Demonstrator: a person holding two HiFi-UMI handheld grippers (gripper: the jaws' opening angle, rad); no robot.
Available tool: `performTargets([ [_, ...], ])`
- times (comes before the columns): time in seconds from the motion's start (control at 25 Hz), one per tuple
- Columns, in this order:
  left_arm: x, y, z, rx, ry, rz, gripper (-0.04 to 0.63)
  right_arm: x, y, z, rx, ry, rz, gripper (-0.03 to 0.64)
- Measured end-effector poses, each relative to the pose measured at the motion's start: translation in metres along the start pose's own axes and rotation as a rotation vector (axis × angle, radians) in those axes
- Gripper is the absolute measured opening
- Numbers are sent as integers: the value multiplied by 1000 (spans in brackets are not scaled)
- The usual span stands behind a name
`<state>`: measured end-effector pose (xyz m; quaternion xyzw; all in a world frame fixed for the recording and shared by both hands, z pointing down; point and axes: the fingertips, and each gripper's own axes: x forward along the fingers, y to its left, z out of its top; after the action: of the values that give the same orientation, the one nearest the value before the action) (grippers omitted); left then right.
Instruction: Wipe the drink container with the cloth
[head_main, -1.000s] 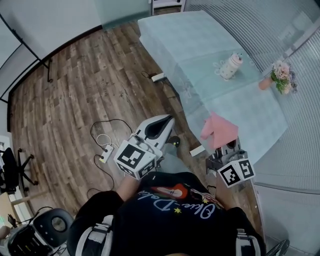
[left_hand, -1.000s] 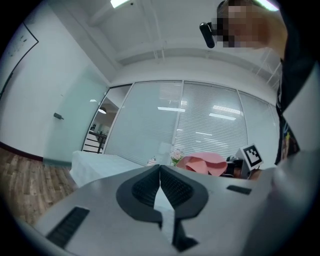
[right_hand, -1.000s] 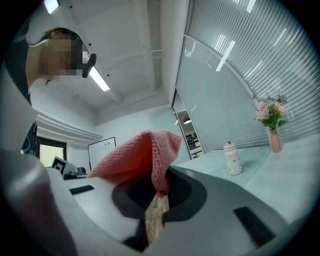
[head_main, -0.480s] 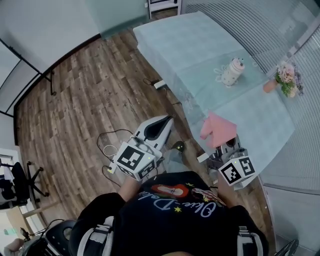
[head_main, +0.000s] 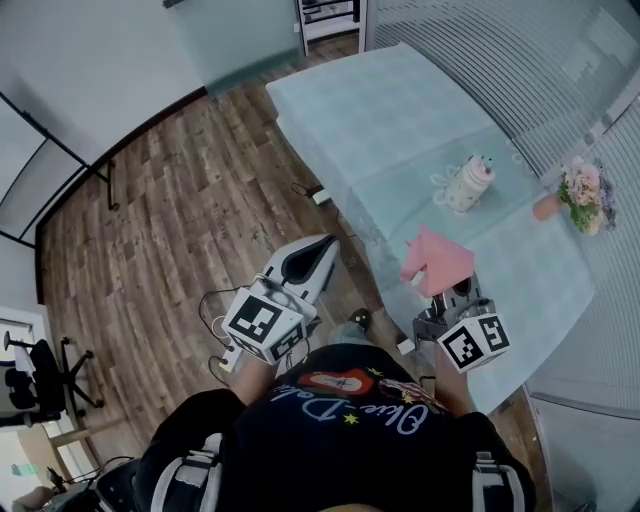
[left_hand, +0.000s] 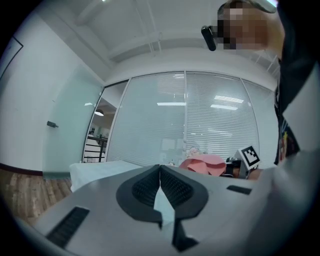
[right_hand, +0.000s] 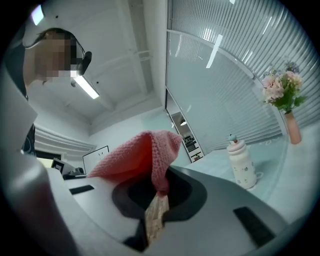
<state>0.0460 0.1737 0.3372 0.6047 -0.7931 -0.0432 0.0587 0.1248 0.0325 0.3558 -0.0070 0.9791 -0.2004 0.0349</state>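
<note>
My right gripper (right_hand: 159, 192) pinches the cloth (right_hand: 135, 157), ready to wipe the far bottle (right_hand: 242, 165); my left gripper (left_hand: 160, 170) is pressed together, empty.

The cloth (right_hand: 135, 155) is coarse knit, the drink container (right_hand: 242, 167) glossy and smooth

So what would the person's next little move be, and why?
Probably carry the right gripper forward toward the drink container. Its jaws pinch the pink cloth, but the container stands apart from it, further along the table, so no wiping can start. The left gripper is shut on nothing, over the floor.
</note>
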Motion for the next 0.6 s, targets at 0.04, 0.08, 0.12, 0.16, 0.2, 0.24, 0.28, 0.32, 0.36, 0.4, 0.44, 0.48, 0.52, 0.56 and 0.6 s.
performTargets([
  [0.04,8,5,3,3,0,6,3,7,-5,4,4,-1,6,11],
  [0.08,15,10,7,4,0,11,3,14,-10,8,6,0,7,11],
  [0.12,21,14,9,4,1,12,3,21,-14,10,9,0,6,11],
  [0.16,26,18,11,4,3,11,3,26,-18,11,12,1,2,11],
  [0.2,32,20,12,5,6,7,3,31,-23,11,15,2,-3,11],
  [0.24,37,22,13,7,9,3,3,35,-27,12,18,3,-8,11],
  [0.28,42,25,15,11,13,0,3,39,-32,13,20,4,-13,11],
  [0.32,47,28,17,16,17,0,3,44,-37,14,24,2,-17,11],
  [0.36,52,31,18,20,21,2,3,48,-43,15,28,-1,-22,11],
  [0.4,58,35,18,22,26,5,3,52,-49,16,34,-4,-28,11],
  [0.44,63,39,18,25,31,8,3,55,-55,15,39,-4,-34,11],
  [0.48,68,42,18,28,36,9,3,58,-60,14,42,0,-39,11],
  [0.52,73,45,18,32,40,9,3,61,-65,12,40,9,-45,11],
  [0.56,78,48,19,38,42,8,3,65,-69,11,35,18,-50,11],
  [0.6,83,51,19,43,44,6,3,68,-73,11,33,24,-54,11],
])
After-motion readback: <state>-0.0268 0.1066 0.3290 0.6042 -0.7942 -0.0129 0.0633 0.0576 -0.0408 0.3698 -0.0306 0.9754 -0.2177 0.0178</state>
